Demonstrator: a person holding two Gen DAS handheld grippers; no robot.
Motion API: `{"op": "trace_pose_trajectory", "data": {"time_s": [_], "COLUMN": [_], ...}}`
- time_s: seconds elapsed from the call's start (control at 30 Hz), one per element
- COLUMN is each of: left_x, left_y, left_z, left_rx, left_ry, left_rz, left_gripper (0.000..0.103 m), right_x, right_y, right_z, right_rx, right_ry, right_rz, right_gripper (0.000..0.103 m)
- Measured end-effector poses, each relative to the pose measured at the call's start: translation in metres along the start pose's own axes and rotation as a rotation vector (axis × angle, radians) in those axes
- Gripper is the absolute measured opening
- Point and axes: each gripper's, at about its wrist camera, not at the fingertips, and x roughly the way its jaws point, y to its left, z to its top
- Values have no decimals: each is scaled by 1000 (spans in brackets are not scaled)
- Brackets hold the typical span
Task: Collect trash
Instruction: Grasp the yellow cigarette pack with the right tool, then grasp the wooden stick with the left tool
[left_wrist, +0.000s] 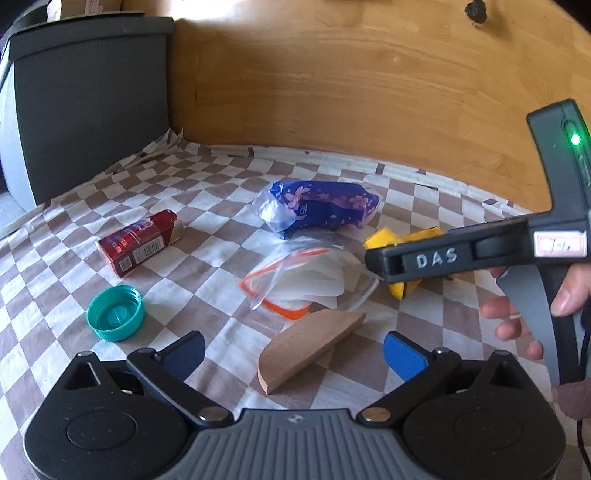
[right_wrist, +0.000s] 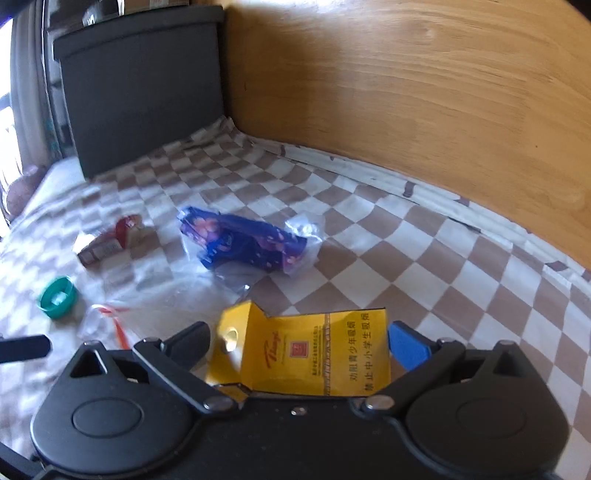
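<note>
The surface is covered with a brown-and-white checkered cloth (left_wrist: 207, 206), and a wooden panel (left_wrist: 351, 81) stands behind it; a dark upholstered block (left_wrist: 88, 103) stands at the left.

The left claw (left_wrist: 293, 350) is wide open and holds nothing. Between its two blue pads lies a wooden piece (left_wrist: 306, 347), shaped like a half-round slice, flat on the cloth and not touched by either pad.

Other trash lies on the cloth beyond it:
- a teal bottle cap (left_wrist: 115, 313), open side up, near the left finger
- a red small carton (left_wrist: 140, 242), lying on its side
- a clear zip bag with orange edge (left_wrist: 299, 284), in the middle, with white sheets inside
- a blue-purple flower-print wrapper (left_wrist: 321, 208), just behind the zip bag

The right claw (right_wrist: 299, 345) is open, and a yellow cigarette pack (right_wrist: 306, 350) lies between its fingers — flattened, lid flap unfolded, printed face up. From the right wrist view I cannot tell if the pads press it; gaps seem to remain on both sides. In the left wrist view the right tool covers most of this pack, and only yellow corners show next to the zip bag.
</note>
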Motion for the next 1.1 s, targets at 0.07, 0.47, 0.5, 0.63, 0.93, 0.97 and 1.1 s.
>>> {"op": "trace_pose_trajectory", "data": {"time_s": [0.07,0.47,0.5,0.63,0.93,0.97,1.1], "left_x": [3,-15,-17,-12,17,18,18], "left_y": [2,-19,-22,-30,-50,-53,-57], "left_z": [1,-14,-14,-8,8,7,3], "left_rx": [-12,10,22,57,117,125,103], "left_ry": [14,48,47,48,105,119,117], "left_rz": [-32,-261,-259,-168,-32,-25,0], "left_gripper": [85,44,44,44,42,34,27], "right_x": [7,-5,-9,-29,-67,-69,-81], "right_y": [1,-30,-31,-40,-37,-36,-31], "right_z": [-1,-21,-23,-33,-60,-63,-72], "right_rx": [-8,21,15,29,35,35,22], "right_ry": [25,13,7,-11,-6,-4,-1], "right_rz": [-48,-100,-100,-97,-57,-51,-48], "right_gripper": [103,96,95,94,94,94,94]}}
